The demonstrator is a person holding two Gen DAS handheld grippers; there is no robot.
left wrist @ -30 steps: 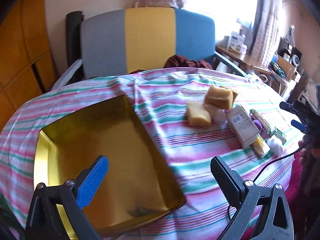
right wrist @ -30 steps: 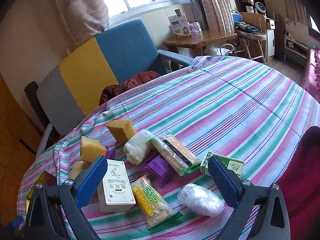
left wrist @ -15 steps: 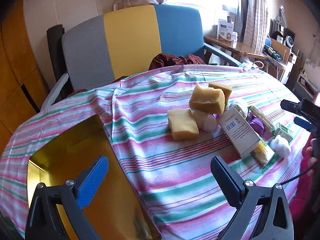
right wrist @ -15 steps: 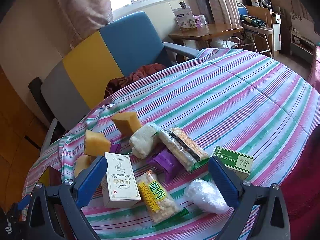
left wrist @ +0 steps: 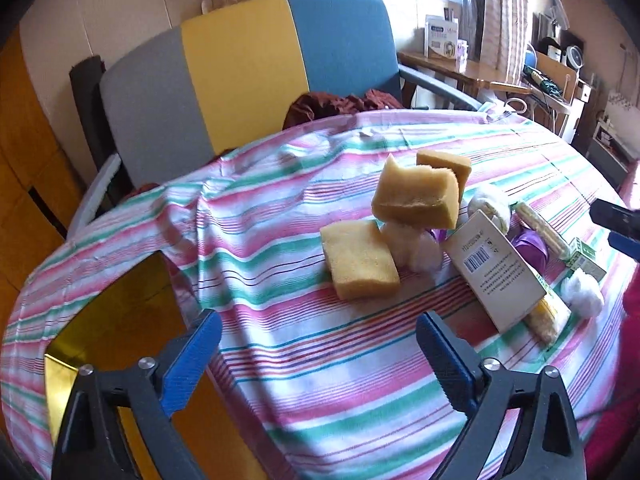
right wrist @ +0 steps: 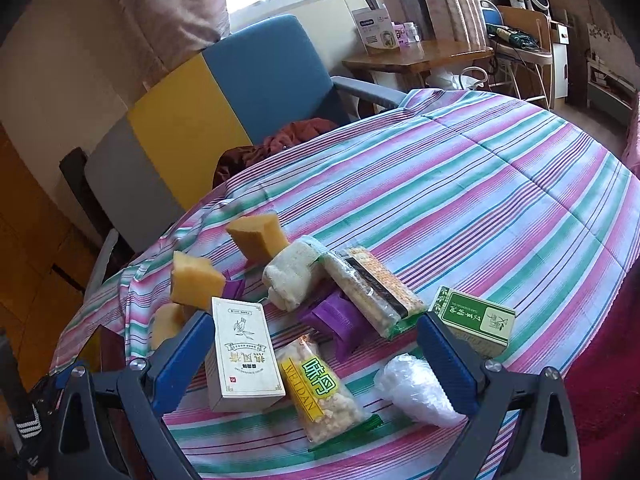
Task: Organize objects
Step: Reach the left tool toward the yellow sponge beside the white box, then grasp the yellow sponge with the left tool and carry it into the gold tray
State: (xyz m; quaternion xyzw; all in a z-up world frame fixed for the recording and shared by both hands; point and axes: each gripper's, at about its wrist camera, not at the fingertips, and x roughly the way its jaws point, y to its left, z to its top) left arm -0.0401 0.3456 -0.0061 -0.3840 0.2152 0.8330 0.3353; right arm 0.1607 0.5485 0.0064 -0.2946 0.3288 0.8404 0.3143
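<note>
Tabletop [left wrist: 304,364] under the striped cloth carries everything here, and the cloth itself is the first risk: it lies rumpled near the gold tray [left wrist: 120,332] at the left edge, so a low jaw could snag a fold and drag the whole pile. The tray sits well apart from the clutter, so each carry crosses open cloth, and a weak grip would probably drop its load short of the rim. The left gripper [left wrist: 316,344] hangs above bare cloth between tray and pile, its jaws wide apart with nothing between them, having just been closing a little. The right gripper [right wrist: 312,344] hovers over the nearer items, jaws likewise spread and empty. The white box [right wrist: 242,356] leans on a snack packet [right wrist: 320,392], so lifting either may tip the other. In the left view one yellow sponge [left wrist: 416,198] is propped on a white wad [left wrist: 412,244], beside a flat sponge [left wrist: 358,260]; a nudge there would topple it. The purple wrapper [right wrist: 340,320] seems pinned beneath the cracker pack [right wrist: 372,292], though the overlap is hard to read. The green box [right wrist: 476,320] and the clear plastic bundle [right wrist: 416,392] lie near the tabletop's edge, where a careless sweep could knock them off.
</note>
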